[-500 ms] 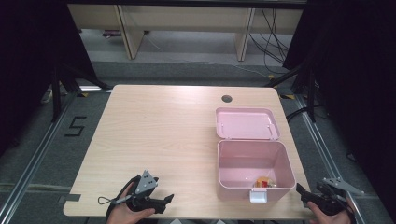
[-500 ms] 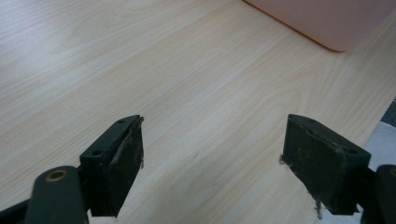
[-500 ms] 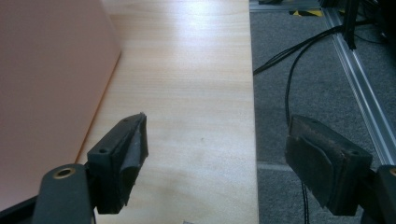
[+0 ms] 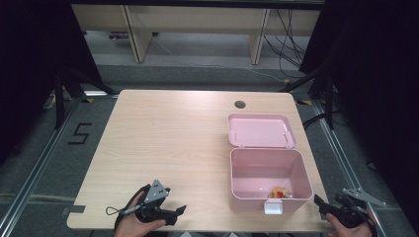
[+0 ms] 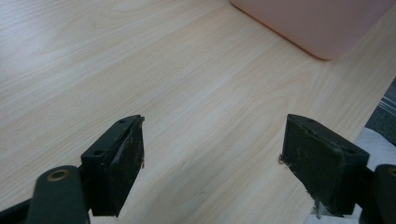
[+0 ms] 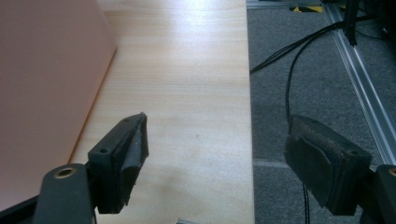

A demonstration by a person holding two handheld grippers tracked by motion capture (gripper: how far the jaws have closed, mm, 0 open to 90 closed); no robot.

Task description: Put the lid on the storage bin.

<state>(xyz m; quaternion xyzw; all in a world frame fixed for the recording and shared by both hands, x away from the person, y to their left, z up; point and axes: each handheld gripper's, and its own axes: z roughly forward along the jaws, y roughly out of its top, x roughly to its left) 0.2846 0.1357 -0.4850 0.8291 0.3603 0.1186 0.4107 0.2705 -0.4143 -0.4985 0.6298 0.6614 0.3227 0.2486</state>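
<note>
In the high view the left gripper (image 4: 170, 213) is resting at the lower left of the frame, just inside the near edge of the wooden table (image 4: 168, 138), with the person's left hand (image 4: 134, 223) wrapped around it from below. Its jaws are standing wide apart with nothing between them, and in the left gripper view (image 5: 212, 168) bare tabletop is lying between and ahead of them, while a rounded corner of the pink box (image 5: 322, 23) is showing at the upper right of that frame, well apart from the jaws. The right gripper (image 4: 322, 203) is sitting at the lower right of the high view, at the table's right near corner and just beside the box's right side without touching it; its jaws are also gaping open and holding nothing. In the right gripper view (image 6: 215, 163) the left jaw is hanging over the wood and the right jaw over the grey floor (image 6: 317, 84), so the table's right edge is running up the frame between them, and the box wall (image 6: 46, 84) is filling the left side. The pink box (image 4: 237, 173) is standing open in the lower right part of the table, its lid (image 4: 261, 131) lying back flat behind it, and a small orange and red thing (image 4: 280, 192) is lying in its near right corner. The whole left and centre of the table is lying bare, giving broad room; the strip between box and right edge is narrow.
</note>
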